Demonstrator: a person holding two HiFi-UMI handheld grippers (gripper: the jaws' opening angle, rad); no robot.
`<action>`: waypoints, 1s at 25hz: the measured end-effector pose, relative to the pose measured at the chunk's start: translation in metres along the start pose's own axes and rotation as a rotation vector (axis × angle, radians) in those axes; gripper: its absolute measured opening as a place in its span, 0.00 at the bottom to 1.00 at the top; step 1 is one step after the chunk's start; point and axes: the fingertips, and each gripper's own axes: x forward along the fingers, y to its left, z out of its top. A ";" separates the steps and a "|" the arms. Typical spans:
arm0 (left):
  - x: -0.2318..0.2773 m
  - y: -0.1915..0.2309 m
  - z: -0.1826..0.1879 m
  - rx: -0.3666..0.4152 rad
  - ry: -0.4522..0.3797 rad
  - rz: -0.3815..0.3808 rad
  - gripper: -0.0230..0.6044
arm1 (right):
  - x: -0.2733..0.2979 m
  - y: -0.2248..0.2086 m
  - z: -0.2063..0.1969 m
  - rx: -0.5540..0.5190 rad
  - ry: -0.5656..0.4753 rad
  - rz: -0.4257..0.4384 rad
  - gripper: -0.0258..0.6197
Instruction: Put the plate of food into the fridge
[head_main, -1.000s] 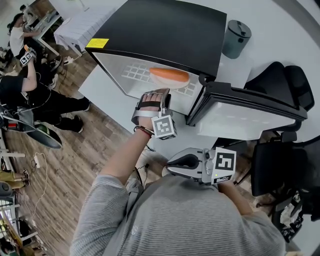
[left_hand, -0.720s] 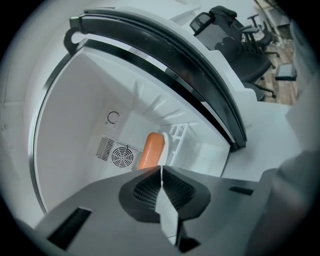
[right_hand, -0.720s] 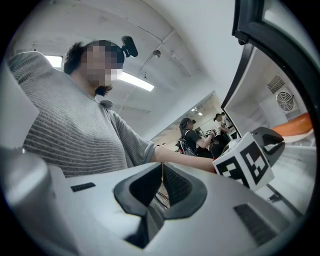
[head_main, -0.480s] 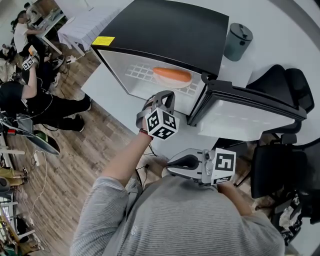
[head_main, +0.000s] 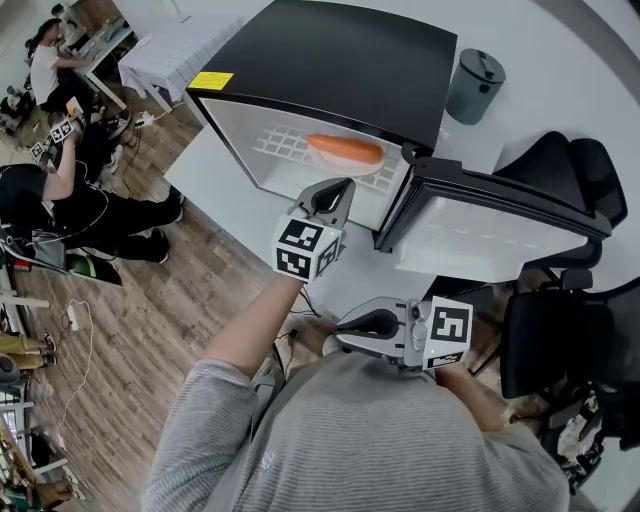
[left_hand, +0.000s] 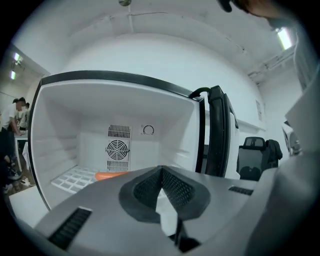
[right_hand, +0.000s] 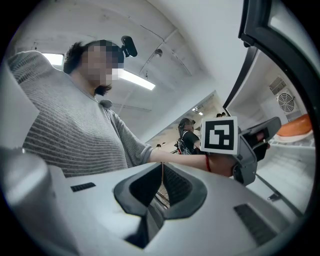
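The left gripper (head_main: 340, 190) hung just outside the open fridge (head_main: 330, 60), its nose aimed into the white cavity. Its jaws were pressed together with nothing between them. Straight ahead of it and a little lower, the plate of food (head_main: 345, 152) sat on the white wire shelf (head_main: 275, 148) inside, well clear of the gripper's tips. The food was a long orange piece, seen in the left gripper view as a low orange strip just above the gripper's body. Beyond the plate, on the back wall, a round fan grille (left_hand: 117, 149) faced the gripper.

To the right of the left gripper, the fridge door (head_main: 500, 225) stood swung wide open. The fridge rested on a white counter (head_main: 215, 190) that ran below and to the left of that gripper.

The right gripper (head_main: 342, 328) was held back close against the person's grey striped sweater, behind the left one and pointing across the body. Its jaws were also closed together and empty.

Past the fridge, a teal bin (head_main: 473, 77) stood on the floor, and a black chair (head_main: 570, 340) sat to the right gripper's right.
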 end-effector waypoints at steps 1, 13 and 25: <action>-0.002 0.000 0.001 -0.008 -0.006 0.000 0.05 | 0.000 0.000 -0.001 -0.002 0.002 0.000 0.06; -0.034 -0.012 0.003 -0.031 -0.039 0.019 0.05 | -0.001 0.005 -0.005 -0.026 0.023 0.006 0.06; -0.089 -0.064 0.015 -0.046 -0.097 -0.035 0.05 | -0.015 0.000 -0.006 -0.077 0.033 -0.054 0.06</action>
